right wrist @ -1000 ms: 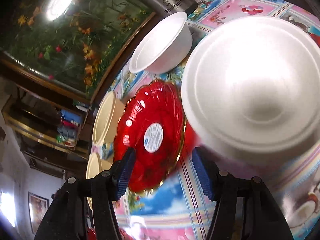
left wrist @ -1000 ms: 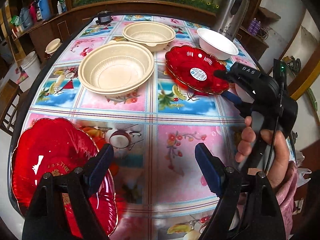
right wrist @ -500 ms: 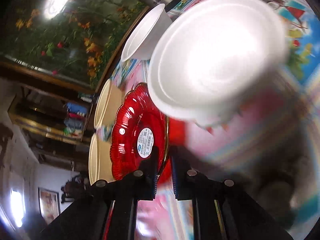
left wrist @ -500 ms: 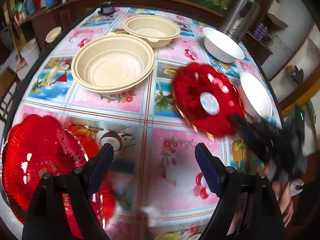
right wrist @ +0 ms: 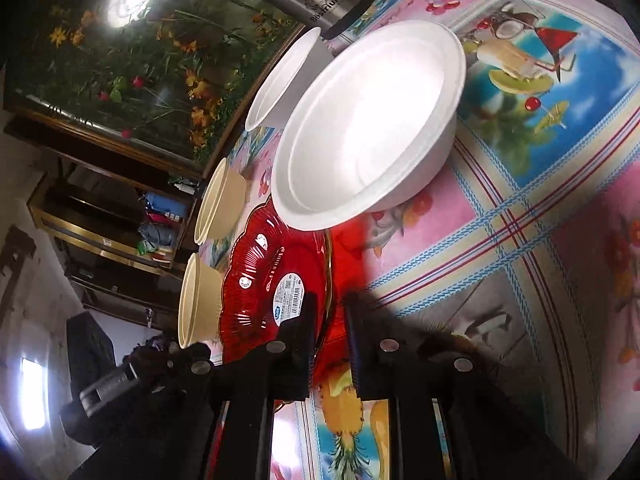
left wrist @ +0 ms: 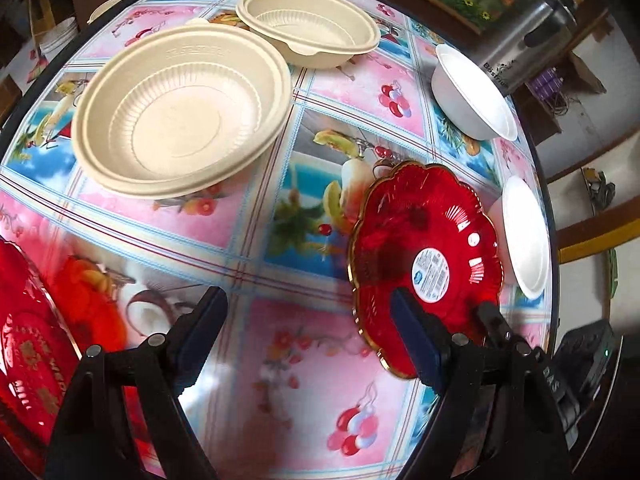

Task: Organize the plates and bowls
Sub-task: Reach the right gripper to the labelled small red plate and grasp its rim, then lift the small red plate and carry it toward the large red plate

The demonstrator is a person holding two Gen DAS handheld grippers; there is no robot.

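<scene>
Red plate (right wrist: pixel 276 280) is pinched by its near rim in the right gripper (right wrist: pixel 328 340), tilted up off the table (left wrist: pixel 280 340), so the other red plate (left wrist: pixel 24 340) sits way across by the wide-open, empty left gripper (left wrist: pixel 308 336).

Right gripper (right wrist: pixel 328 316) now narrowed from wide open to clamp the rim of the labelled red plate (right wrist: pixel 276 292), jaws easing apart a touch. Plate lifted off the table (left wrist: pixel 280 360), tilted on edge, apparently clear of the cloth, and carried close beside the left gripper's right-hand jaw. Second red plate (left wrist: pixel 24 340) slid further out past the left-hand jaw.
</scene>
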